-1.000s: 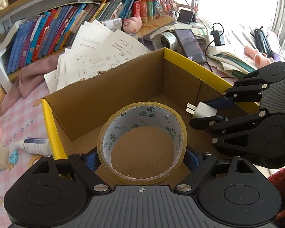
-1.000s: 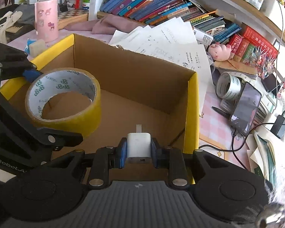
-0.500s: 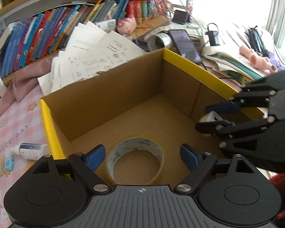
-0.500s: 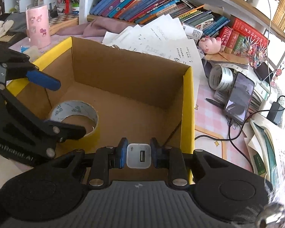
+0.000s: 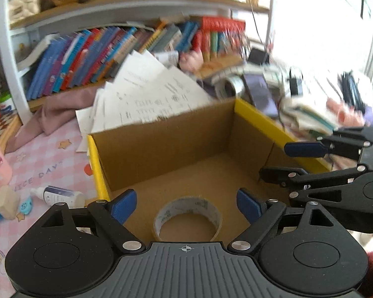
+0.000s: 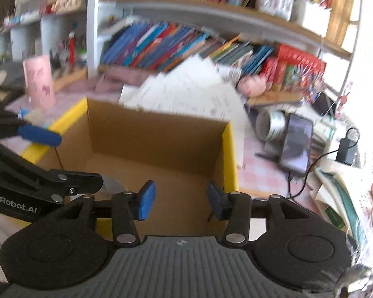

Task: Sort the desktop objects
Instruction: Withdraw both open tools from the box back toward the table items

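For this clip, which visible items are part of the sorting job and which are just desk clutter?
Job:
- cardboard box
- tape roll, lying in the box
- left tongs, open
- right tongs, just opened, nothing between them

Clutter:
- loose papers
- phone
- small bottle
- pink cup

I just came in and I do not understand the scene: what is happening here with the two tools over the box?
A person is sorting desk things into a cardboard box. The left gripper is open above a roll of tape that lies flat on the box floor. The right gripper has just been opening and nothing is between its jaws. The white charger it carried a moment ago is no longer in view. Both grippers hang over the box.
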Available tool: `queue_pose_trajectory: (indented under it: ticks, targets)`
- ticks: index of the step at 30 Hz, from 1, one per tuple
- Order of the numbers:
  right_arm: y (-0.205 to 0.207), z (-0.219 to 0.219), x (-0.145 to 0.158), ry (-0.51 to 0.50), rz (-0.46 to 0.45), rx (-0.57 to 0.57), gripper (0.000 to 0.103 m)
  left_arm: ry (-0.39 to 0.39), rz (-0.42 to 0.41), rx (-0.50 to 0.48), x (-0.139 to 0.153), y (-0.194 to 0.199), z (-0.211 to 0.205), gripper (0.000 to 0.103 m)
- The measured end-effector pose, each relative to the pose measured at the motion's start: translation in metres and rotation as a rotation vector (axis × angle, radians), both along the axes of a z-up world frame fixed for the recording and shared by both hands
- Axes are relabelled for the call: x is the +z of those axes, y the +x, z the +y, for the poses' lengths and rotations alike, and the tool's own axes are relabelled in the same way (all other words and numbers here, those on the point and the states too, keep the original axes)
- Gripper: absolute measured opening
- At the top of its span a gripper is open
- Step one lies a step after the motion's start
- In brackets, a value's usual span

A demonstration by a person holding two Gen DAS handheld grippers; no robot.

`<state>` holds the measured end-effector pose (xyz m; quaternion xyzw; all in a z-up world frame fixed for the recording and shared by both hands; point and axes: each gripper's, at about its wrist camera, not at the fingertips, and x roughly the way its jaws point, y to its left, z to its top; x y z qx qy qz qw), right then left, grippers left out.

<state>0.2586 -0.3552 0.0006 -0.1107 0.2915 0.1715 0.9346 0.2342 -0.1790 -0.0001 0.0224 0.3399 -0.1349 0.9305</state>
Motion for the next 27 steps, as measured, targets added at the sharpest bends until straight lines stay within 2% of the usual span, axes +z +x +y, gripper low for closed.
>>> queue_pose_trajectory:
  ticks: [11, 20, 27]
  targets:
    - [-0.038, 0.017, 0.018, 0.011, -0.064, -0.095, 0.056, -0.033, -0.167, -0.058, 0.028, -0.030, 0.022, 0.093]
    - [-0.071, 0.042, 0.022, -0.017, -0.084, -0.204, 0.061, -0.095, -0.197, -0.103, 0.032, -0.044, 0.055, 0.094]
    - [-0.104, 0.062, 0.022, -0.053, -0.108, -0.311, 0.064, -0.113, -0.201, -0.157, 0.022, -0.061, 0.075, 0.096]
